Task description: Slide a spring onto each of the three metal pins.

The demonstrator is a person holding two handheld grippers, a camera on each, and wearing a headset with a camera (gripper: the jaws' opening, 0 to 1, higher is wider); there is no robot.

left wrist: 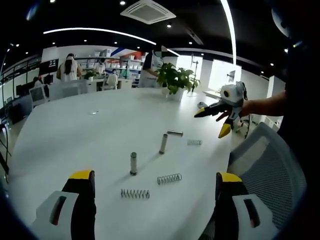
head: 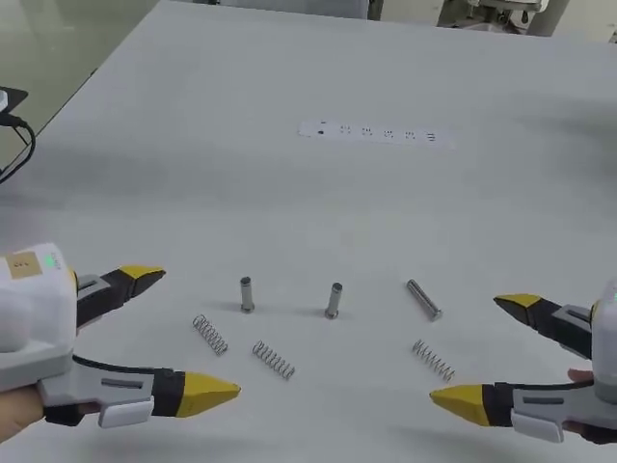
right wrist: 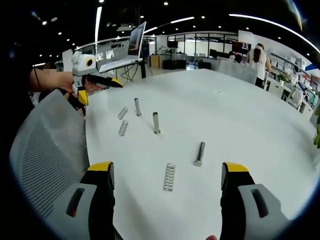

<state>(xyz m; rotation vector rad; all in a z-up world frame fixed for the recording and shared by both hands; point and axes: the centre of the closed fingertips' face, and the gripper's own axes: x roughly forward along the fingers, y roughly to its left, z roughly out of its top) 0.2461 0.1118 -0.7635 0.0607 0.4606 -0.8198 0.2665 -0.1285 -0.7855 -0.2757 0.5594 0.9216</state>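
Bench top is pale grey and holds every small part. Far on the left edge a black cable curls. Low on the left is the left claw — its two yellow tips are wide apart and hold nothing. It is held near the parts and touches none of them. Next comes the left spring, lying flat. Just behind it the left pin stands straight up. The middle spring lies flat a bit closer to the person, between the two standing pins. The middle pin stands up too. Each spring lies by itself on the bench, apart from the pins. Far back, past the pins, a white power strip lies flat. The right pin is not standing — it lies on its side, slanted, with its wider end toward the person. The right spring lies near that end, close but apart. Low on the right is the right claw. Its yellow tips are spread wide as well, and nothing is between them. In the left gripper view the right claw shows across the bench, past all three pins, and a grey mesh chair stands by the bench edge.
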